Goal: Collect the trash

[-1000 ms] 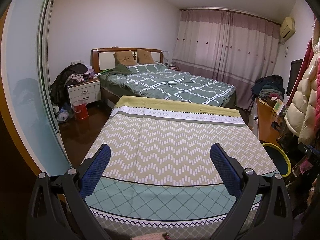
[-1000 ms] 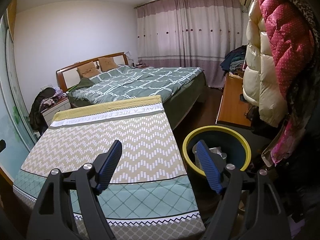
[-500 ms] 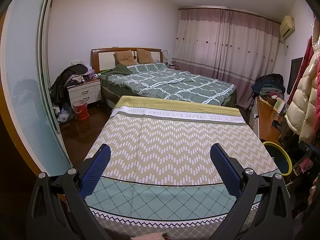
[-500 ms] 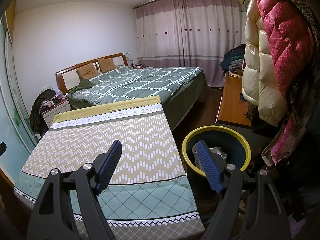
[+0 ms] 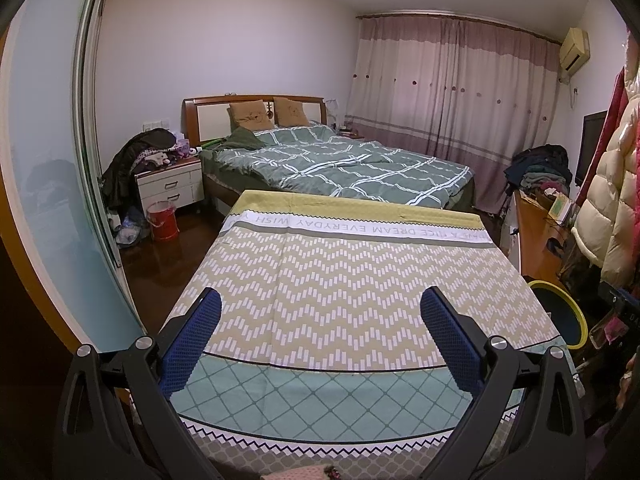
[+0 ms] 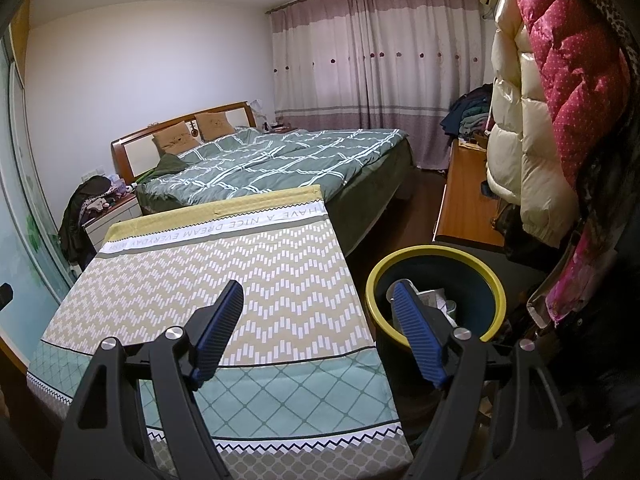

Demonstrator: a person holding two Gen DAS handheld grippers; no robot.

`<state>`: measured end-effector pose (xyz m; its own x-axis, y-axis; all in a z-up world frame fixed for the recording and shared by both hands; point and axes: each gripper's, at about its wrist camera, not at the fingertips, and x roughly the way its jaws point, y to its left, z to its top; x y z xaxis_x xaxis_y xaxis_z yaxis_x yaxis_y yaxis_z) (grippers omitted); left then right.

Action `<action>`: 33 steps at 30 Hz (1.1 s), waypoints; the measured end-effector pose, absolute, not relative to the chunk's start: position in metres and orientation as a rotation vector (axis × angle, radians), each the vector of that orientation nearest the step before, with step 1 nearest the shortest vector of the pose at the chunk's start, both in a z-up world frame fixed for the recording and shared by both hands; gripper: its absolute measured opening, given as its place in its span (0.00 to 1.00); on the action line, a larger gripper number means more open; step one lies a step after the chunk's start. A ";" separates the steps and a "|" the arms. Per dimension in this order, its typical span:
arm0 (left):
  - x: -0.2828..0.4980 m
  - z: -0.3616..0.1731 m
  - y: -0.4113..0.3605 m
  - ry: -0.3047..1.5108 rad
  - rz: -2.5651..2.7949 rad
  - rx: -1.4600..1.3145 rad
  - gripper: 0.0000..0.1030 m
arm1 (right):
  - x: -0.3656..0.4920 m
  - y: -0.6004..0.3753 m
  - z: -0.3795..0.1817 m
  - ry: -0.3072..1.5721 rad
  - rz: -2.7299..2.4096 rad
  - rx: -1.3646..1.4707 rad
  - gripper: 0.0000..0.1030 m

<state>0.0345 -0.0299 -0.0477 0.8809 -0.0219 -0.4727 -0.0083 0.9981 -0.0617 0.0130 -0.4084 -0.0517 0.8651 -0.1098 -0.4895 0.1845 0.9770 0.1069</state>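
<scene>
A dark blue bin with a yellow rim (image 6: 494, 280) stands on the floor right of the cloth-covered table (image 6: 280, 272). Pale crumpled trash (image 6: 434, 298) lies inside it. The bin's rim also shows at the right edge of the left wrist view (image 5: 576, 320). My right gripper (image 6: 318, 296) is open and empty, above the table's right edge with its right finger over the bin's near rim. My left gripper (image 5: 320, 304) is open and empty above the near half of the table (image 5: 340, 280). I see no loose trash on the tablecloth.
A bed with a green checked quilt (image 5: 340, 164) lies beyond the table. A white nightstand piled with clothes (image 5: 168, 184) and a red bucket (image 5: 162, 222) stand at the left. A wooden desk (image 6: 460, 204) and hanging puffy coats (image 6: 560, 80) crowd the right side.
Both views shift only slightly. Neither gripper has changed its opening, and nothing has been picked up or dropped.
</scene>
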 end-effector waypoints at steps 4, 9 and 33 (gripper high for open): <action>0.035 -0.049 -0.030 0.489 -0.003 -0.059 0.95 | 0.013 -0.409 -0.052 0.503 -0.157 0.155 0.72; 0.032 -0.047 -0.031 0.478 -0.002 -0.058 0.95 | 0.014 -0.408 -0.055 0.507 -0.157 0.156 0.72; 0.062 -0.055 -0.038 0.567 -0.099 -0.072 0.95 | 0.028 -0.398 -0.055 0.514 -0.133 0.147 0.74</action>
<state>0.0619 -0.0378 -0.0552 0.8390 -0.1137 -0.5321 0.0740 0.9927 -0.0955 0.0279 -0.3976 -0.0554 0.8628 -0.0900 -0.4975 0.1635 0.9808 0.1061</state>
